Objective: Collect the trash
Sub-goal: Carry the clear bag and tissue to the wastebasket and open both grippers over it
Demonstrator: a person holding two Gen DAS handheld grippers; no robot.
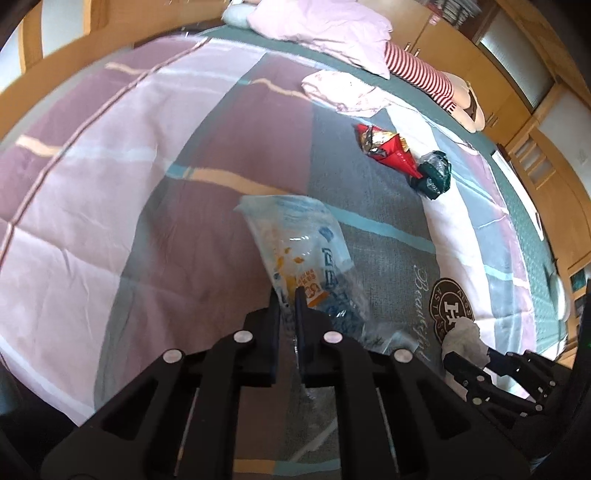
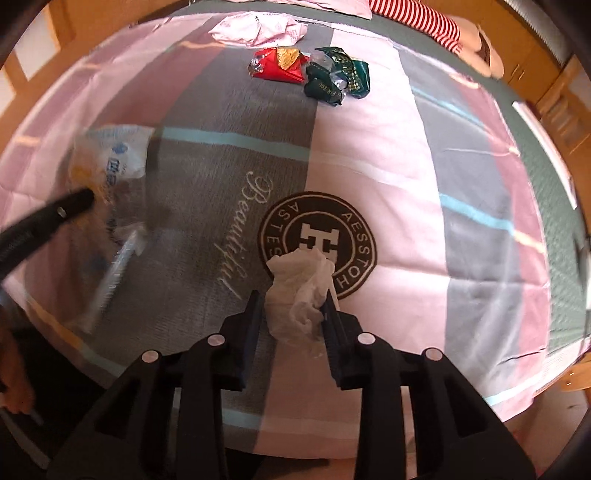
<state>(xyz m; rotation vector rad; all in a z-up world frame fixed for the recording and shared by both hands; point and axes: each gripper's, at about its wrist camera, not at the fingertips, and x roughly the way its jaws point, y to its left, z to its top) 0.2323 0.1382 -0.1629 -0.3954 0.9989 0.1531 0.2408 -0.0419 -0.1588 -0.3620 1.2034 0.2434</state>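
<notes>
My left gripper (image 1: 289, 295) is shut on a clear plastic bag (image 1: 306, 243) with blue and orange print, held over the bedspread; the bag shows blurred in the right wrist view (image 2: 110, 162). My right gripper (image 2: 293, 301) is shut on a crumpled white tissue (image 2: 299, 291) over the round brown emblem (image 2: 343, 229); the tissue also shows in the left wrist view (image 1: 461, 334). A red snack wrapper (image 2: 277, 66) and a dark green wrapper (image 2: 336, 77) lie side by side farther up the bed, and both show in the left wrist view (image 1: 388, 147), (image 1: 434, 173).
The patchwork bedspread (image 2: 388, 166) covers the whole bed. A folded pink cloth (image 2: 258, 27) lies beyond the wrappers. A pink pillow (image 1: 325, 33) and a red-striped soft toy (image 1: 424, 77) sit at the head. Wooden cupboards (image 1: 517, 110) stand to the right.
</notes>
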